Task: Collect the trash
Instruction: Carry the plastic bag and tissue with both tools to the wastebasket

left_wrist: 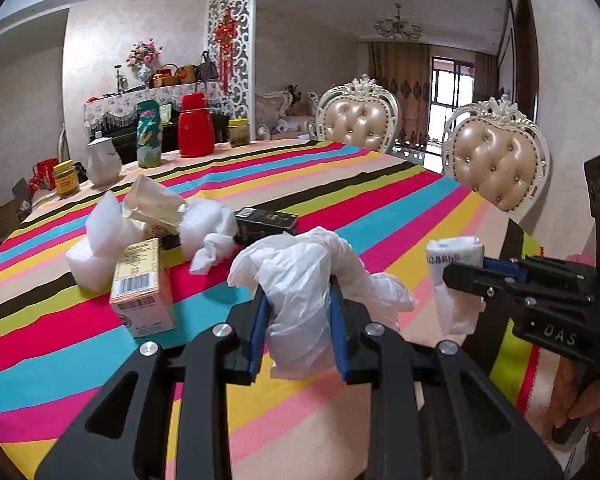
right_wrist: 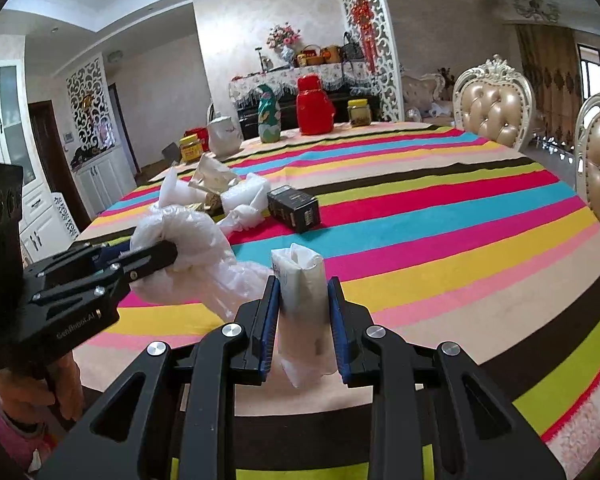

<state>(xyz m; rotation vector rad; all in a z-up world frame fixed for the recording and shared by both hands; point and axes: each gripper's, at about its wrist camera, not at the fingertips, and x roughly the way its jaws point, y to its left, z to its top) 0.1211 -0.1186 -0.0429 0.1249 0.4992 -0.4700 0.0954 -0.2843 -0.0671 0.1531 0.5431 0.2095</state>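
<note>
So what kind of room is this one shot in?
Most likely a home dining room: a table under a striped cloth, ornate padded chairs, a chandelier and a sofa beyond.

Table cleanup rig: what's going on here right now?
A person holds a gripper in each hand over a striped table. The left gripper is shut on a crumpled clear plastic bag; the right gripper is shut on a white tissue pack. Left on the table: foam wrap, a small carton and a black box.
</note>
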